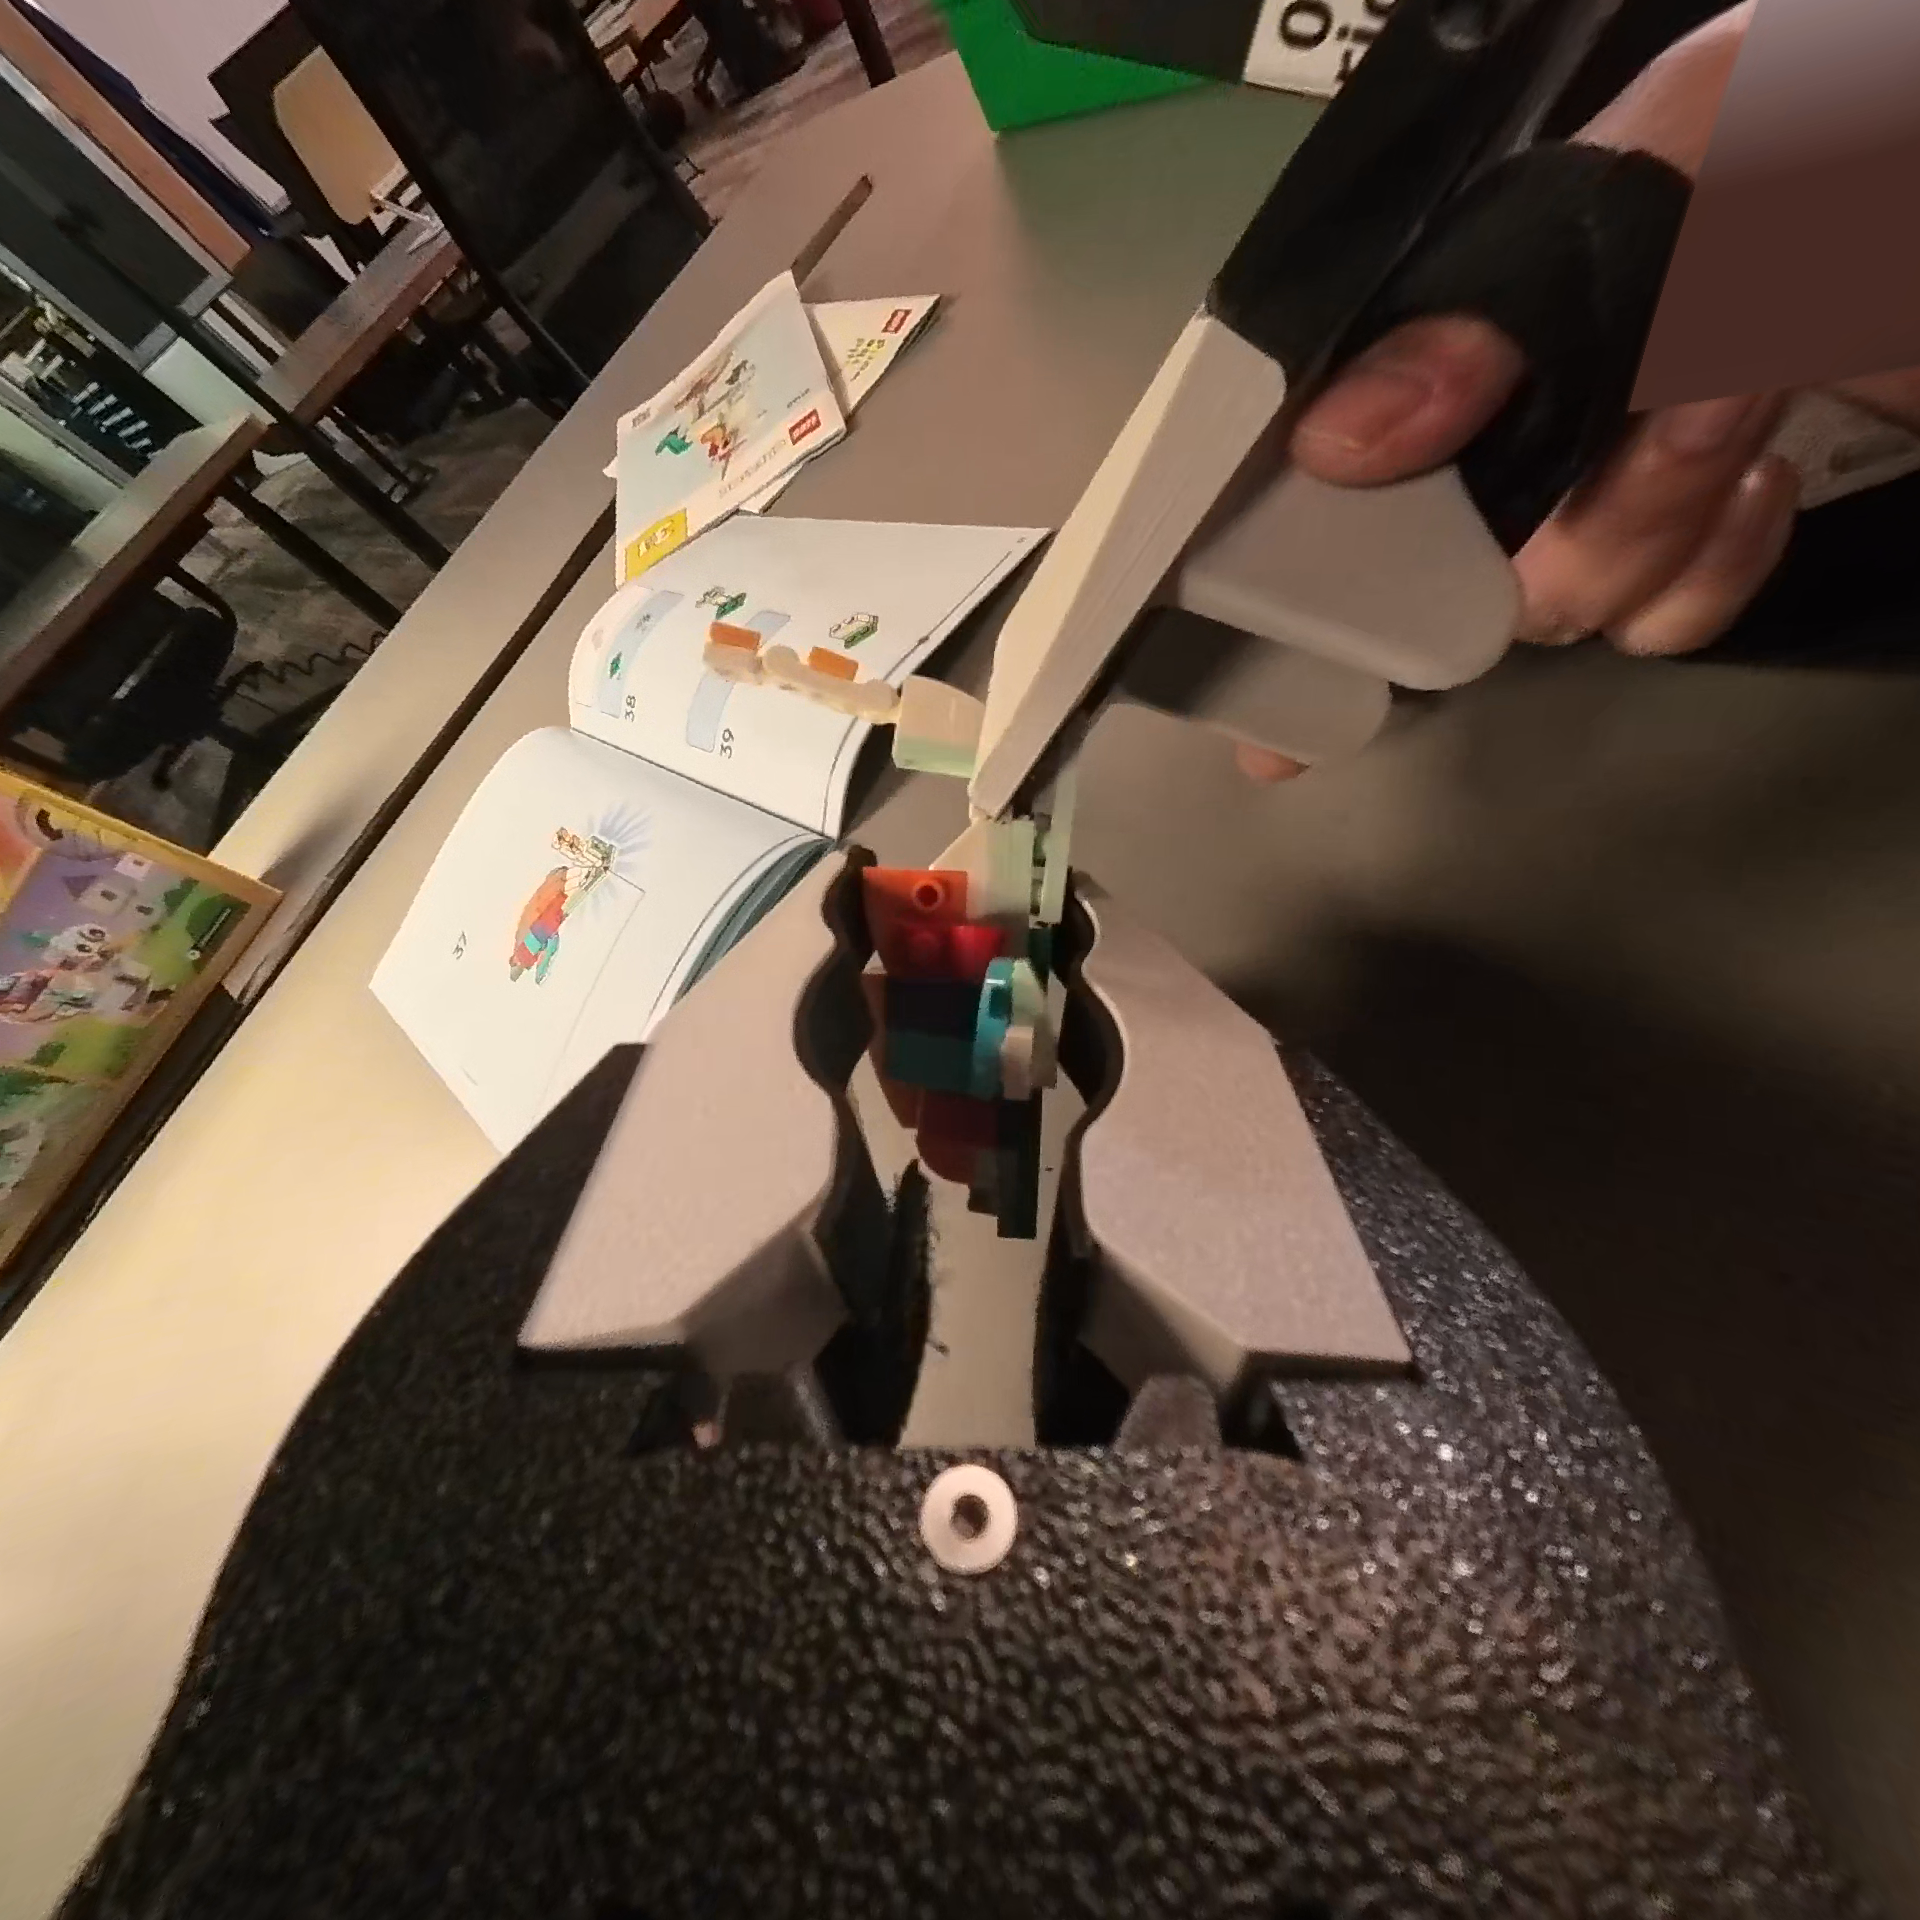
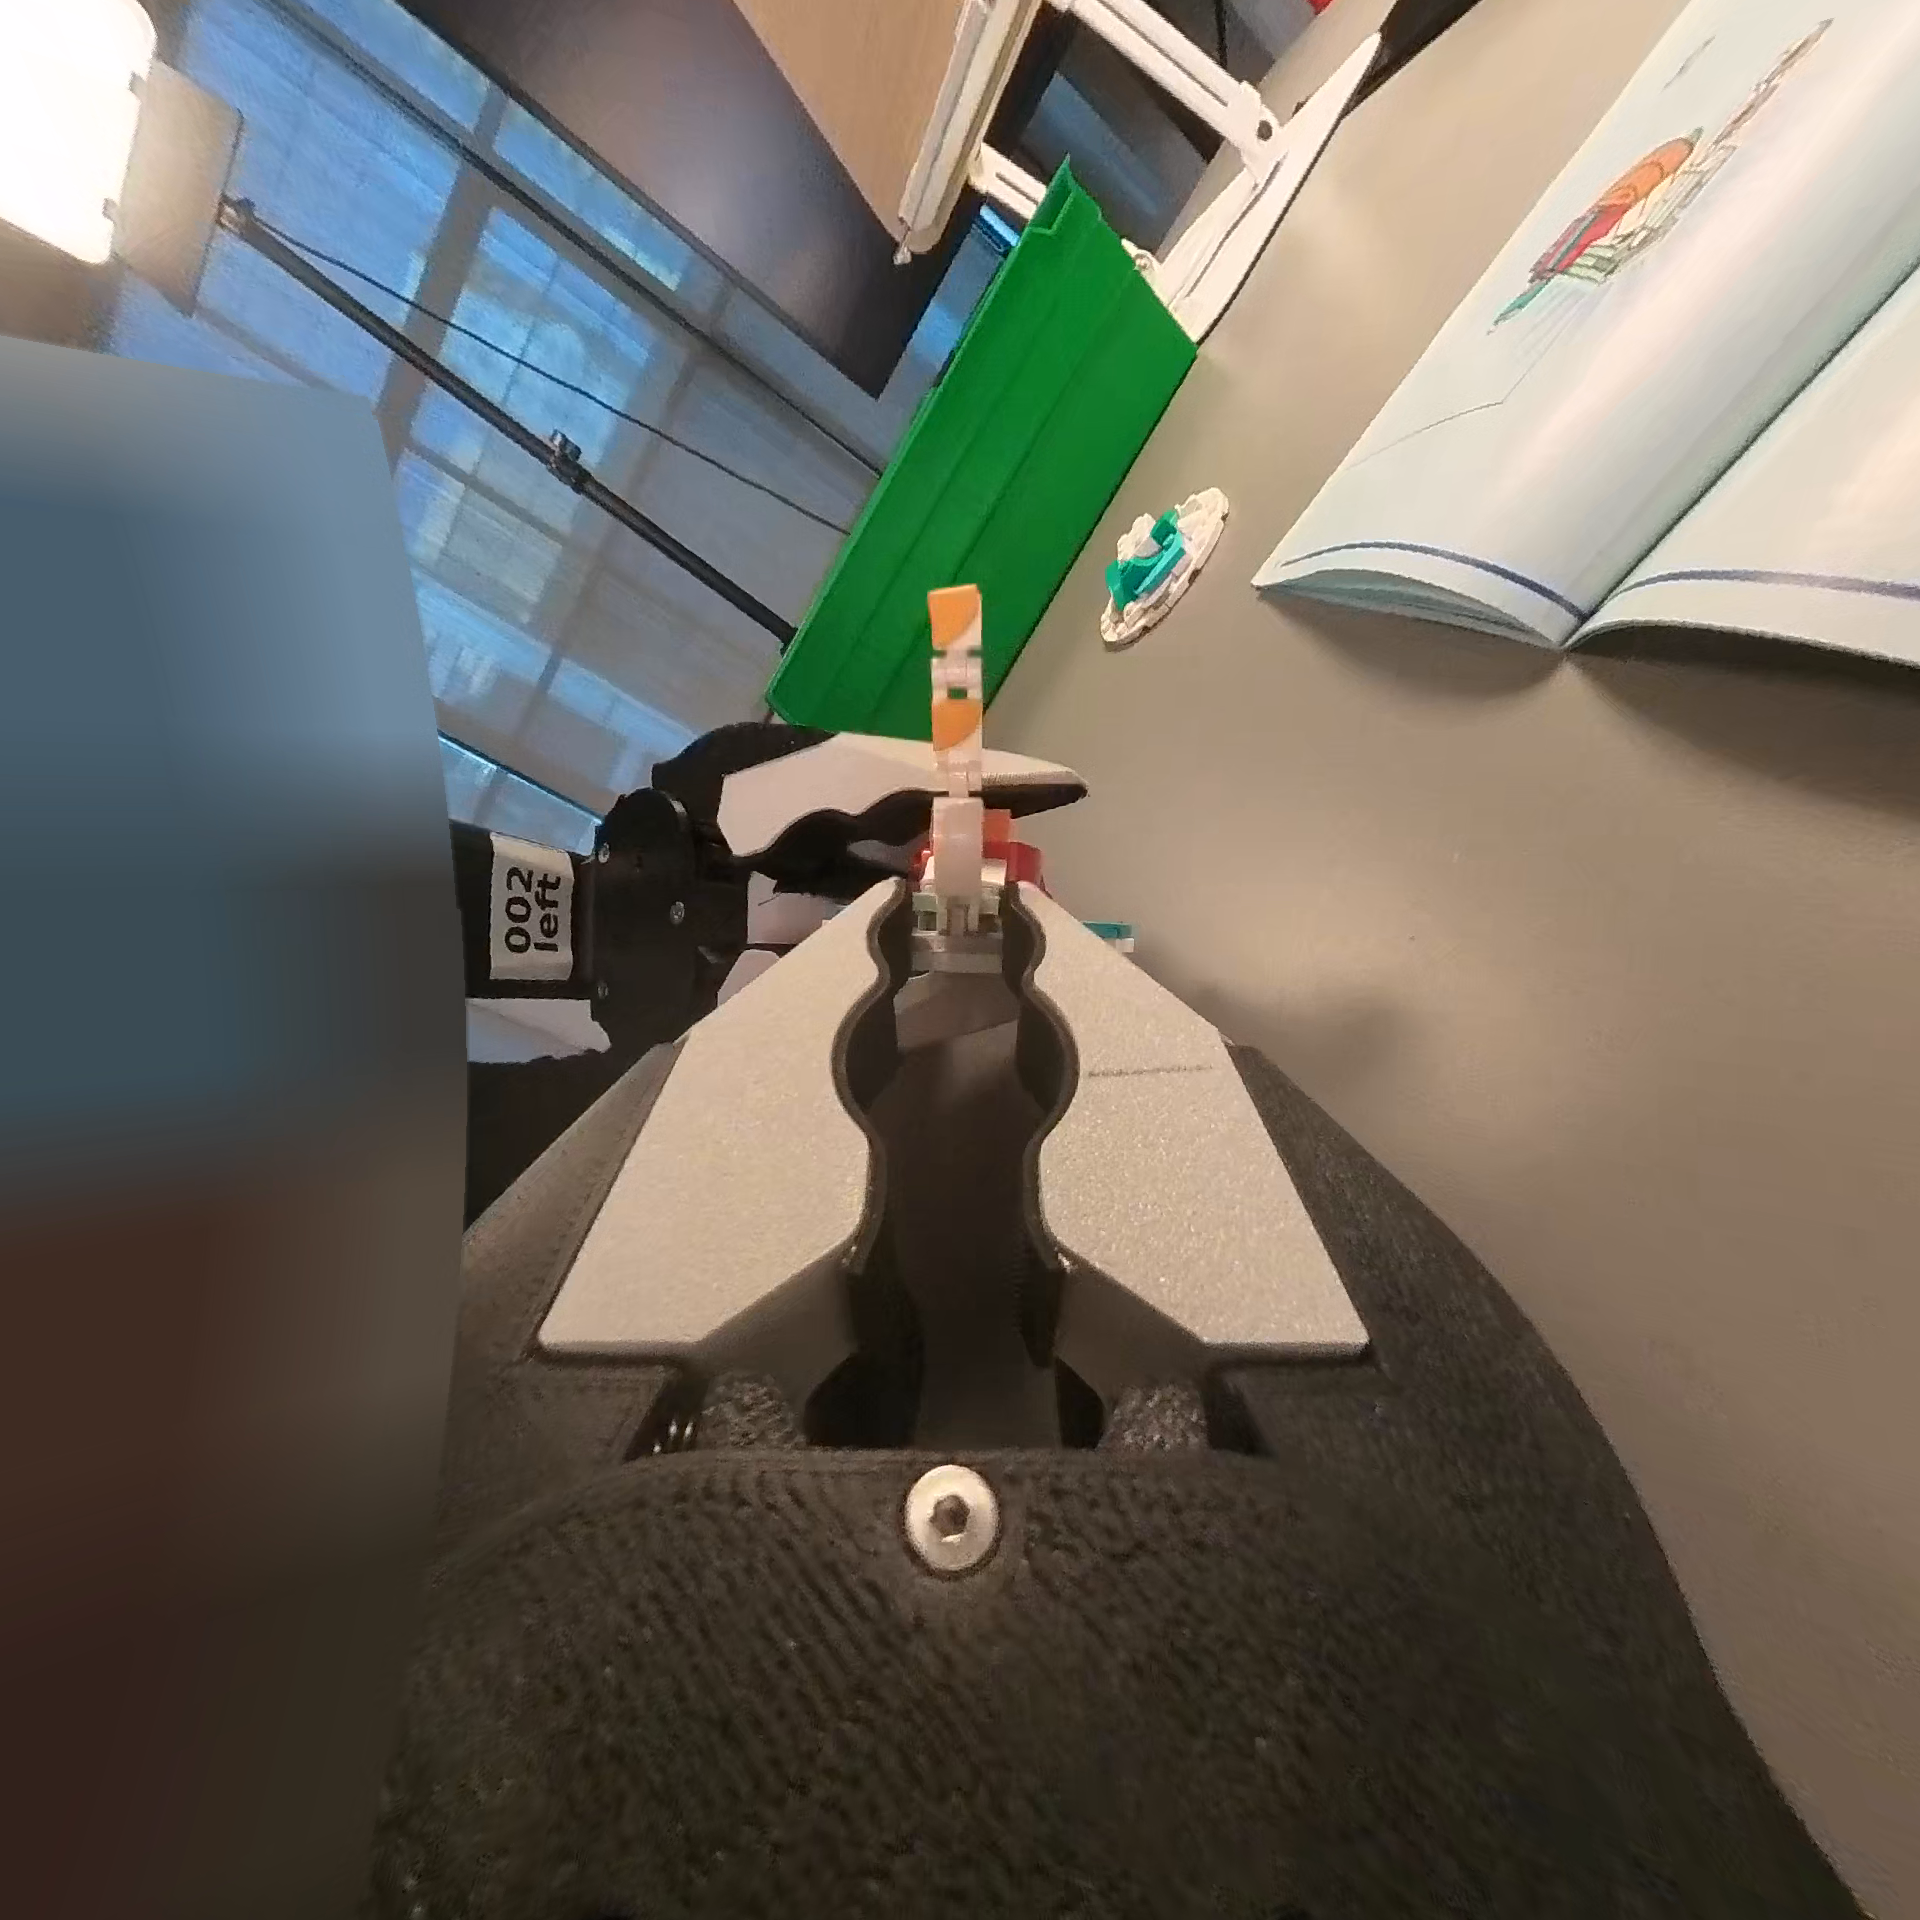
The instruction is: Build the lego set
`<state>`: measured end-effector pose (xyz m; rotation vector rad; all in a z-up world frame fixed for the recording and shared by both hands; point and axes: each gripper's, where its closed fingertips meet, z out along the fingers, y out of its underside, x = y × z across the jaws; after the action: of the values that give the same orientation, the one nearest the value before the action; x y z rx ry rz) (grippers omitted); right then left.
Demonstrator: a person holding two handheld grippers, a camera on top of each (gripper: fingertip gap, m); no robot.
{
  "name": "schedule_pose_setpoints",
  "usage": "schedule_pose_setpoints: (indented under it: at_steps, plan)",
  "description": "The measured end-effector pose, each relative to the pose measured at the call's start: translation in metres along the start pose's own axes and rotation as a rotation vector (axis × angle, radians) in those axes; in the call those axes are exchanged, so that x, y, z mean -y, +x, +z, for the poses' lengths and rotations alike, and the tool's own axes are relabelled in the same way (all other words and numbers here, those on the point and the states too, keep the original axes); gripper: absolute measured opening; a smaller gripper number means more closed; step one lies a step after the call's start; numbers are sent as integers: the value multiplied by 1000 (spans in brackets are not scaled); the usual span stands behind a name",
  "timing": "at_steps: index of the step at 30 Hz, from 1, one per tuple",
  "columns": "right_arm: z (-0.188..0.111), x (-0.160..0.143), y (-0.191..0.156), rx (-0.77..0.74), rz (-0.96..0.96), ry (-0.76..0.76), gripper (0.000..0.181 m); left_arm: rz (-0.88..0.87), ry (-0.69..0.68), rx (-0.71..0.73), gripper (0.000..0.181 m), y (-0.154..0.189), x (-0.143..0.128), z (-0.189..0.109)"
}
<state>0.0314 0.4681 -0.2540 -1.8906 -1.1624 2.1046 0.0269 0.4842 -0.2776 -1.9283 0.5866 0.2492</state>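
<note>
My left gripper (image 1: 956, 883) is shut on a small lego model (image 1: 935, 997) of orange, red, dark blue and teal bricks, held above the table. My right gripper (image 2: 956, 904) is shut on the pale green and white base of a jointed white and orange piece (image 2: 956, 665). That piece sticks out beyond its fingertips. In the left wrist view the right gripper (image 1: 1003, 816) comes in from the upper right. Its tips meet the top end of the model, and the jointed piece (image 1: 790, 665) points away to the left. The left gripper (image 2: 1029, 831) shows just behind the right gripper's tips.
An open instruction booklet (image 1: 582, 883) lies on the grey table (image 1: 1039, 312), also in the right wrist view (image 2: 1662, 416). Two more booklets (image 1: 748, 416) lie farther off. A round white plate with teal parts (image 2: 1164, 566) sits near a green box (image 2: 987, 468). The set's box (image 1: 83, 987) is at the left. My left and right fingertips are right by each other.
</note>
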Motion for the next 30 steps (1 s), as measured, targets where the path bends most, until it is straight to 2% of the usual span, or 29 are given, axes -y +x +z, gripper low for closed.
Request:
schedule_pose_setpoints:
  at_steps: [6,10,12,15,18,19,25,30]
  plan:
    - [0,3,-7,11,-108,24,19,-19,29,-13,30,-2,5,-3]
    - [-9,22,-20,59,-346,104,65,-156,110,-104,30,-1,15,-9]
    - [-10,20,-24,81,-492,65,87,-257,190,-213,30,4,25,-15]
    - [-10,8,-36,170,-590,-11,87,-350,285,-398,30,18,39,-26]
    - [-13,0,-46,248,-618,-40,64,-351,316,-523,30,34,45,-34]
    - [-13,-3,-48,262,-633,-60,62,-334,315,-545,30,38,45,-36]
    - [-12,-23,-54,294,-722,-163,53,-314,306,-592,31,52,47,-37]
    - [-13,-27,-53,293,-751,-192,50,-287,303,-589,30,55,45,-37]
